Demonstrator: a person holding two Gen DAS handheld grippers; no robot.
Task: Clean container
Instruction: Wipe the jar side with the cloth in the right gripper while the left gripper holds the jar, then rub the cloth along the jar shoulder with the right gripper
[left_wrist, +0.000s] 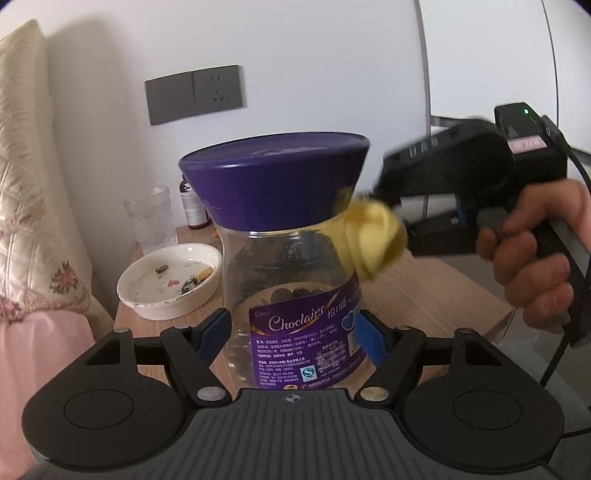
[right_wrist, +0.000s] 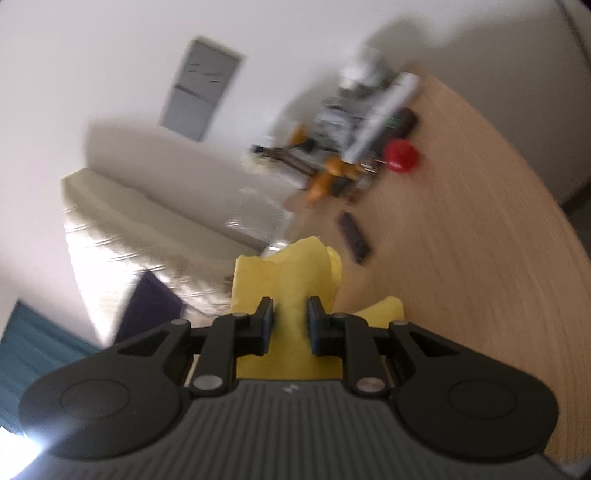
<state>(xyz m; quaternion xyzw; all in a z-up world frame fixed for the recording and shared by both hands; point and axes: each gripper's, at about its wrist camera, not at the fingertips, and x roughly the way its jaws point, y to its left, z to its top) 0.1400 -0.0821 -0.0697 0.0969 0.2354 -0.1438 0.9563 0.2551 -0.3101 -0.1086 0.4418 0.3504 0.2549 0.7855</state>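
A clear plastic Choclairs jar (left_wrist: 291, 280) with a purple lid (left_wrist: 275, 173) stands upright on the wooden table (left_wrist: 424, 291). My left gripper (left_wrist: 293, 334) is shut on the jar's lower body, one blue pad on each side. My right gripper (right_wrist: 290, 321) is shut on a folded yellow cloth (right_wrist: 288, 280). In the left wrist view the right gripper (left_wrist: 391, 201) comes in from the right and presses the yellow cloth (left_wrist: 373, 236) against the jar's right shoulder, just under the lid. The right wrist view is motion-blurred.
A white ashtray dish (left_wrist: 170, 280) with butts, a ribbed drinking glass (left_wrist: 151, 218) and a small brown bottle (left_wrist: 194, 206) stand behind left of the jar. A bed headboard (left_wrist: 26, 177) is at left. A wall socket (left_wrist: 195, 94) is behind. Blurred clutter and a red object (right_wrist: 400, 155) lie on the table.
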